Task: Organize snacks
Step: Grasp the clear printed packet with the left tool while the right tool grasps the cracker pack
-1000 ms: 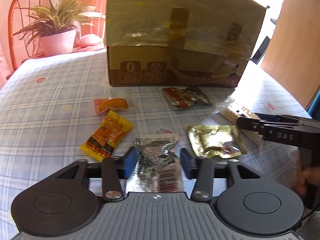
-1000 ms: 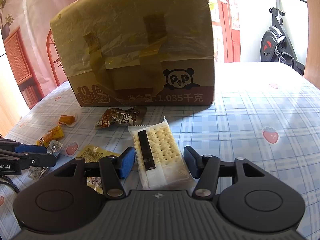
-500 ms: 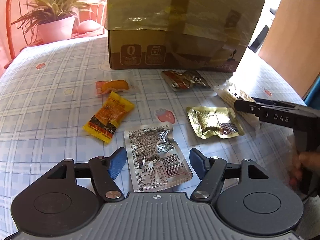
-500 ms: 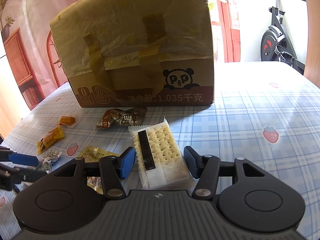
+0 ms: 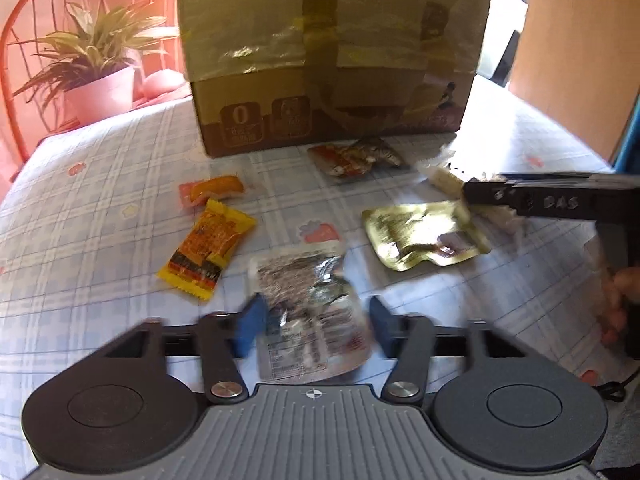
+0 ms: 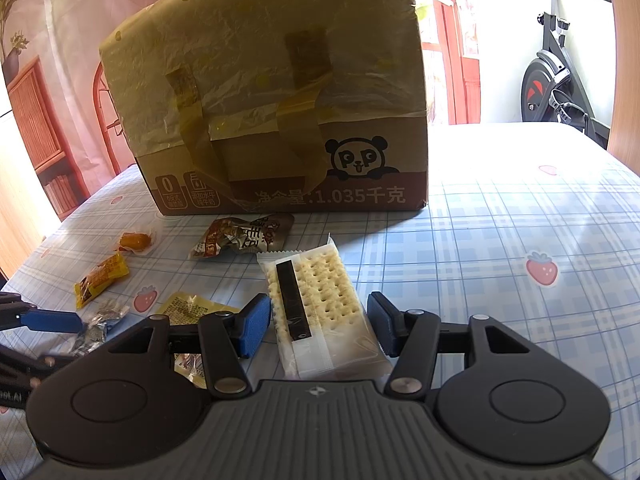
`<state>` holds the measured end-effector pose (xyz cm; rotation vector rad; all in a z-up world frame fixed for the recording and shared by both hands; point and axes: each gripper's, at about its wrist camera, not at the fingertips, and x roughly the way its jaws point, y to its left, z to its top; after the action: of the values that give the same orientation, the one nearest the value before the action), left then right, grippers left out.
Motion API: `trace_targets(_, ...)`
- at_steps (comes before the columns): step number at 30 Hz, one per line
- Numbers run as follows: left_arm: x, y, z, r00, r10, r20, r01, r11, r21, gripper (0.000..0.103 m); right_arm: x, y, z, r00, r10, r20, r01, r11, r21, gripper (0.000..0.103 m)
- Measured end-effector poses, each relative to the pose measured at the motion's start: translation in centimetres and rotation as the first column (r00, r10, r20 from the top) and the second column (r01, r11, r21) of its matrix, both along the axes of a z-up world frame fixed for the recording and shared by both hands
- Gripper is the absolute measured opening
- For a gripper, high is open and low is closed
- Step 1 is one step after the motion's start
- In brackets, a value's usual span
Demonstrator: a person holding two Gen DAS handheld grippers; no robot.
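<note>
Counter (image 6: 520,208) w/ checked cloth: right half bare, lots of room there. Cardboard box (image 6: 280,100) stands at back-centre. All snacks sit in front of box, centre to left. Counter's left edge shows near the potted plant (image 5: 96,72); far right edge runs by an exercise bike (image 6: 556,72).

Snacks, 6 total, 1 of each:
- silver packet (image 5: 308,312), near front, between left claw (image 5: 314,324) pads
- cracker pack (image 6: 320,312), between right claw (image 6: 318,326) pads
- gold pouch (image 5: 420,236), btw those two
- yellow candy pack (image 5: 208,248), left of silver
- orange snack in clear wrap (image 5: 212,190), just behind the yellow
- brown-red packet (image 5: 356,156), just in front of box

Left claw: closing, silver packet btw pads; left pad at its edge, right pad looks just clear, blurry. Right claw: mid-wide, pads beside cracker pack, small gaps both sides, no grip. A hand (image 5: 620,300) holds right claw's handle.
</note>
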<state>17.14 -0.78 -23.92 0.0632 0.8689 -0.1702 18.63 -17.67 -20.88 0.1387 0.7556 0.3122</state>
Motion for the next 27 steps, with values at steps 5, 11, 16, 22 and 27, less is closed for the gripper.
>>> trace_targets(5,-0.2,0.2,0.3,1.000,-0.007,0.015,0.008,1.000,-0.029,0.035,0.0,0.0,0.0,1.000,0.000,0.000,0.000,1.000,0.000,0.057)
trace_targets(11,0.0,0.6,0.5,1.000,-0.001,0.019,0.003,0.997,-0.076,0.021,0.0,0.0,0.0,1.000,0.001,0.000,-0.001,1.000,0.001,0.057)
trace_targets(16,0.3,0.5,0.4,1.000,0.001,-0.003,-0.001,0.999,-0.050,0.044,0.0,0.0,0.0,1.000,0.000,0.000,0.000,1.000,0.002,0.057)
trace_targets(22,0.7,1.4,0.5,0.999,0.042,-0.014,-0.042,0.998,-0.044,0.054,-0.1,0.0,0.0,1.000,0.001,0.000,-0.001,1.000,0.002,0.057)
trace_targets(27,1.2,0.8,0.1,0.999,0.020,-0.036,-0.020,1.000,-0.001,0.062,-0.1,-0.1,0.0,1.000,0.000,-0.001,0.000,1.000,0.003,0.057)
